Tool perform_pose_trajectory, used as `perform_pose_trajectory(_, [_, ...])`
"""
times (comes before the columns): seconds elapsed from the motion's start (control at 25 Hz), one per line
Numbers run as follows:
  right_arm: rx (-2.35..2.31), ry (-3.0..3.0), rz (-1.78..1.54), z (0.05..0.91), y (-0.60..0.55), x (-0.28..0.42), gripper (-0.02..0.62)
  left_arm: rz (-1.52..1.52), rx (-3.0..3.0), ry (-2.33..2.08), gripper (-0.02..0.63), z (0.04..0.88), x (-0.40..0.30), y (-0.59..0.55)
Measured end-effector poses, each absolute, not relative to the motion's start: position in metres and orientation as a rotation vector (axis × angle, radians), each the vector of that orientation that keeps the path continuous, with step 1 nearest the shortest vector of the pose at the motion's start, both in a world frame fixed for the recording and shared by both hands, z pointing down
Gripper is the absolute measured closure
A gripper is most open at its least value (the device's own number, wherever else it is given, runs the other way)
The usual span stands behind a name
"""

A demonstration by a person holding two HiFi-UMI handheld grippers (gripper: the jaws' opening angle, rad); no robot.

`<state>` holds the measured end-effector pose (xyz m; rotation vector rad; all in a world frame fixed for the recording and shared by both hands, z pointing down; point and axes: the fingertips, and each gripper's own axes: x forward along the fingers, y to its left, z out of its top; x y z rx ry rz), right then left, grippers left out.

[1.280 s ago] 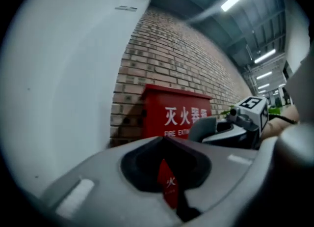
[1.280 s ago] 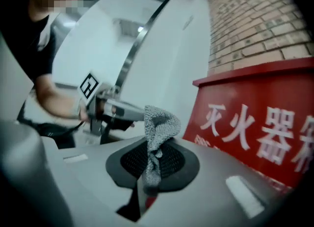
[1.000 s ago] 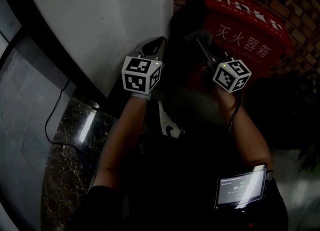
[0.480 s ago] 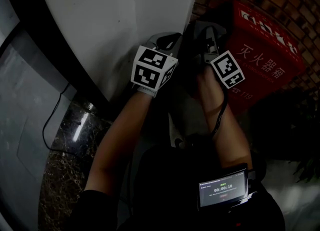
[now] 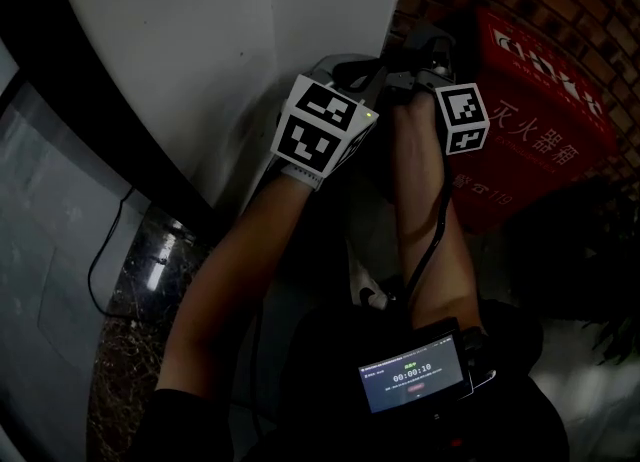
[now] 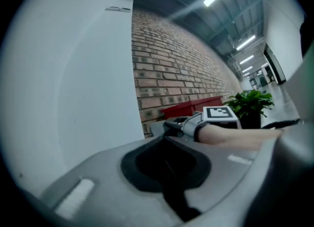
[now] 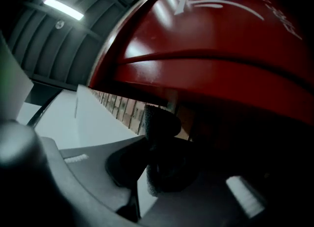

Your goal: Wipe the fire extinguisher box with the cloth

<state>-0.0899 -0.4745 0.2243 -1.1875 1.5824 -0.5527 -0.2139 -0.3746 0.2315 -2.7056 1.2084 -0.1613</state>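
1. Smooth white wall panel [image 5: 200,50]: ahead of the left tool and to its left. Not a task item.
2. Red-brown brick wall [image 6: 171,64]: ahead of both tools, behind the box.
3. Red sheet-metal fire extinguisher box with white lettering [image 7: 221,34]: the thing to be wiped. It stands against the brick wall, directly ahead of and above the right tool and to the right of the left tool. Judged rigid, heavy and fixed in place. The glossy painted faces should let a cloth slide freely. It needs wiping pressure only, with no hold on it, and the raised ridge and lower lip may snag the cloth.
4. Green leafy potted plant [image 6: 250,103]: beyond the box, well apart from both tools.
5. Left tool [image 6: 166,157]: jaws together with nothing between them, raised near the white panel, just beside the right tool.
6. Right tool [image 7: 157,172]: jaws clamped on the cloth.
7. Dark coarse-textured cloth [image 7: 159,123]: bunched in the right tool with its free end poking up just under the box's lower edge. Contact cannot be told. Judged soft, light and limp, so it is best gripped mid-bundle, as here.
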Motion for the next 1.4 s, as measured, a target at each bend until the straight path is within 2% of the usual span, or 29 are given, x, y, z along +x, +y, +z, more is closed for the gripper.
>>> perform_pose_trajectory(0.36, [-1.167,1.375,-0.591,0.244,-0.504,-0.063,0.572,-0.119,-2.735,1.195,0.603,0.236,-0.211,-0.381])
perform_pose_trajectory(0.88, [-1.07,1.052,-0.782,0.326,-0.482,-0.047,0.572,-0.128,-2.752,1.232,0.603,0.24,-0.223,-0.384])
perform_pose_trajectory(1.4, [-1.145,1.011,-0.888,0.433,-0.46,-0.051,0.571,-0.242,-2.821,1.196,0.603,0.319,-0.206,-0.382])
